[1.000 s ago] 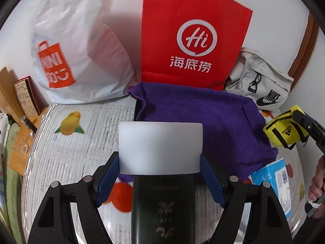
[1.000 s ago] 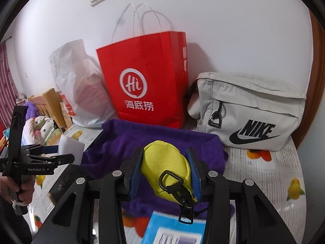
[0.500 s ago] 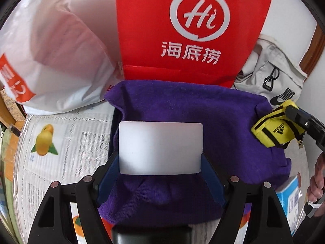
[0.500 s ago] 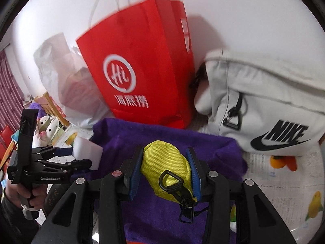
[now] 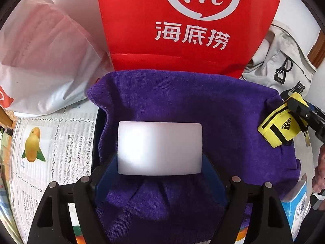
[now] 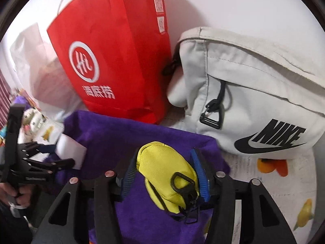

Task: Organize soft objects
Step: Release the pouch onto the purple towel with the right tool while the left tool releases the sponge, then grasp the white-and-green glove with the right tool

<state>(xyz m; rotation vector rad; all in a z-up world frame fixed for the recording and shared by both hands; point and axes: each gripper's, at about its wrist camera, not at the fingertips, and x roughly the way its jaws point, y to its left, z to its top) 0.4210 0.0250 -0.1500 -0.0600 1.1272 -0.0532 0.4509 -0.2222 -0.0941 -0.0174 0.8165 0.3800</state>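
Jaws: left gripper [image 5: 160, 169] clamps the white block [image 5: 160, 148]; right gripper [image 6: 165, 173] clamps the yellow pouch [image 6: 166, 170].
Change: both have advanced over the purple towel [image 5: 182, 105], nearer the red bag [image 5: 189, 26].
Meaning: release onto the towel looks close.

A white rectangular foam block [image 5: 160, 148] is held above a wide purple terry towel [image 5: 182, 101] that lies spread and wrinkled. A small yellow nylon pouch [image 6: 166, 170] with black clip hangs over the towel's right edge.

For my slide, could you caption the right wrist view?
Right gripper holds a yellow pouch above a purple towel.
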